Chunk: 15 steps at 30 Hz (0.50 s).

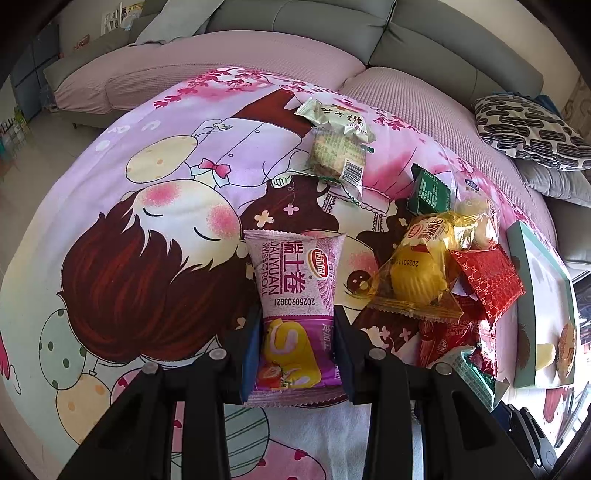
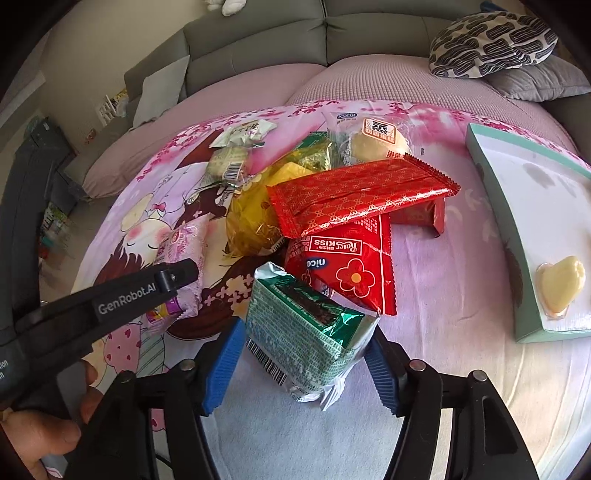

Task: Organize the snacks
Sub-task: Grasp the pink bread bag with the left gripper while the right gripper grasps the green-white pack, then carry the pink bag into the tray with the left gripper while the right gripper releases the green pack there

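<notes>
My left gripper (image 1: 297,336) is shut on a purple Swiss roll packet (image 1: 293,295), holding it by its lower half over the cartoon blanket. It also shows in the right wrist view (image 2: 184,258). My right gripper (image 2: 306,354) is shut on a green patterned snack packet (image 2: 301,332) with a barcode. A pile of snacks lies between them: a yellow cake packet (image 1: 417,277), red packets (image 2: 362,199), a "Rose Kiss" red packet (image 2: 351,266). A teal-edged box (image 2: 532,221) stands at the right holding a heart-shaped jelly (image 2: 561,282).
Two pale green packets (image 1: 338,133) lie farther back on the pink cartoon blanket (image 1: 147,229). A grey sofa (image 1: 295,29) with a patterned cushion (image 2: 491,44) runs behind. The left hand and its gripper body (image 2: 110,299) cross the right wrist view.
</notes>
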### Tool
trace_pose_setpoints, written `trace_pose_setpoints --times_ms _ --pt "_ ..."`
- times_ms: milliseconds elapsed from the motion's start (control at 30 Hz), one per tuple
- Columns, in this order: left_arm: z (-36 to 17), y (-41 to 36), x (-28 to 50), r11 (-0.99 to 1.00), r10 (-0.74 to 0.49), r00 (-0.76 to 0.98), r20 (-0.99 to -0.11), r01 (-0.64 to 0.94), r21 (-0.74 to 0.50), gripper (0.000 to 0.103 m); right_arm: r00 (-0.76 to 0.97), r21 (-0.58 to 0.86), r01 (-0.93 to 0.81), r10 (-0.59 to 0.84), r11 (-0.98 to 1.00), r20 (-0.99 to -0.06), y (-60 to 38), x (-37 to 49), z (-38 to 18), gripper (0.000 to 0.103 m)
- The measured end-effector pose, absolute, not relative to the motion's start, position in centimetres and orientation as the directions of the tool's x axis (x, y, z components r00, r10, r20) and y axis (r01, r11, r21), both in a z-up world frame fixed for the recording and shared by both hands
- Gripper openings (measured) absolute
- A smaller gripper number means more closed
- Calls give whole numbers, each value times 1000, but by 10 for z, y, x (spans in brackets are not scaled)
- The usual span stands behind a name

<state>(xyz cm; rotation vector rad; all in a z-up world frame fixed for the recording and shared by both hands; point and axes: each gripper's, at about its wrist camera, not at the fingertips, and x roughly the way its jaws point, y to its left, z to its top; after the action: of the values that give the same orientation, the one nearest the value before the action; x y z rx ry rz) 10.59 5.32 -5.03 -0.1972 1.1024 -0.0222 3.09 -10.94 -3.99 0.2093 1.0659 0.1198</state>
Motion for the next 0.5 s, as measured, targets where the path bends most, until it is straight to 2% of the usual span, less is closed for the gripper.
trace_pose_setpoints --times_ms 100,333,500 --pt "-50 54 106 982 -119 453 -884 -79 -173 38 474 256 21 216 966 -854 -111 32 -43 67" --pt "-49 54 106 982 -115 458 -881 -83 -171 38 499 300 4 258 954 -828 -113 29 -34 41" --pt "-47 55 105 983 -106 464 -880 -85 -163 38 517 318 -18 281 948 -809 -114 25 -24 31"
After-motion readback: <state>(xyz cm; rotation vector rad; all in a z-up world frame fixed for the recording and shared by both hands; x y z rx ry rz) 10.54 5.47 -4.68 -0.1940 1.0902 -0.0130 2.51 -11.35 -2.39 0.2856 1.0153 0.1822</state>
